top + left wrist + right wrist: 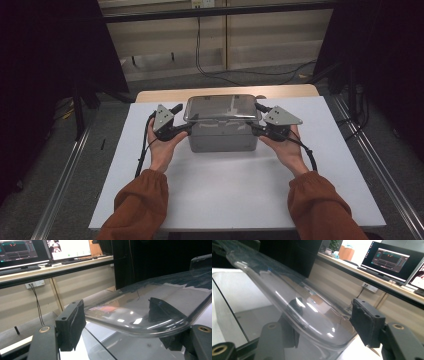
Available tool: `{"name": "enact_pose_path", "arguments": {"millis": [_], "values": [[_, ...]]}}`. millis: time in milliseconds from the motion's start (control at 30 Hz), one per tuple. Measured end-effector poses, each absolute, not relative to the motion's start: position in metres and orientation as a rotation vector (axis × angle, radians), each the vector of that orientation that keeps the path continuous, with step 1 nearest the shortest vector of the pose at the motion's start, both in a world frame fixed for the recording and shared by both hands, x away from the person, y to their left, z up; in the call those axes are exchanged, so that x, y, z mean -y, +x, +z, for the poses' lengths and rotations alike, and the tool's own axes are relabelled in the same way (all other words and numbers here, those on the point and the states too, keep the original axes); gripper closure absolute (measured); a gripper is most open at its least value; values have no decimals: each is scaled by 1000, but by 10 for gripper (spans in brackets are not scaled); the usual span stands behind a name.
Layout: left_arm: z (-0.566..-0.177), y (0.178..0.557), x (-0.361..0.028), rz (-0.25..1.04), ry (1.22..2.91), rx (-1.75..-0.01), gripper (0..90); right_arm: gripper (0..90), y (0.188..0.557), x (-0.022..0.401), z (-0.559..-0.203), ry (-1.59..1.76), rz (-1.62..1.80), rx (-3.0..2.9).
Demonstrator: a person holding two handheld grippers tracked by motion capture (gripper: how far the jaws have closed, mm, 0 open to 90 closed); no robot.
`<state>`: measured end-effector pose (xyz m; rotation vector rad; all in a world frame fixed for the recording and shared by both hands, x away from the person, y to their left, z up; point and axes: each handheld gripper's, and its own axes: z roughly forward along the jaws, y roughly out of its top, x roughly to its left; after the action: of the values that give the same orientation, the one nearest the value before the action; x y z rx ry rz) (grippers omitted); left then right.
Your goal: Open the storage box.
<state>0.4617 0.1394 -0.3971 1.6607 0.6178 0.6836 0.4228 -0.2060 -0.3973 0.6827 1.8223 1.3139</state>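
So the left gripper (186,129) has its jaws apart around the left edge of the clear lid (221,108), one pad above and one below, not pinching. Right gripper (254,128) does the same on the opposite edge, jaws also apart. Lid rests on the box (222,137) between them, mid-worktop (225,190).

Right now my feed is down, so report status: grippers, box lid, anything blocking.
Left gripper and right gripper open, jaws straddling opposite ends of the clear lid. Lid sits on the grey box. Nothing in the way.
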Motion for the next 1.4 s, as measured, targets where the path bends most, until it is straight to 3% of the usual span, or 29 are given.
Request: {"name": "enact_pose_path", "arguments": {"millis": [367,600,833,1400], "values": [[-398,466,-136,676,1658,-635,297,462,427,210,-397,707,1383,-1800],[-395,469,-135,673,1659,-626,296,417,432,211,-396,733,1392,-1793],[-395,474,-136,661,1647,-603,293,465,439,211,-393,732,1403,-1806],[-391,489,-134,672,1657,-569,465,505,446,214,-385,734,1446,-1806]]}}
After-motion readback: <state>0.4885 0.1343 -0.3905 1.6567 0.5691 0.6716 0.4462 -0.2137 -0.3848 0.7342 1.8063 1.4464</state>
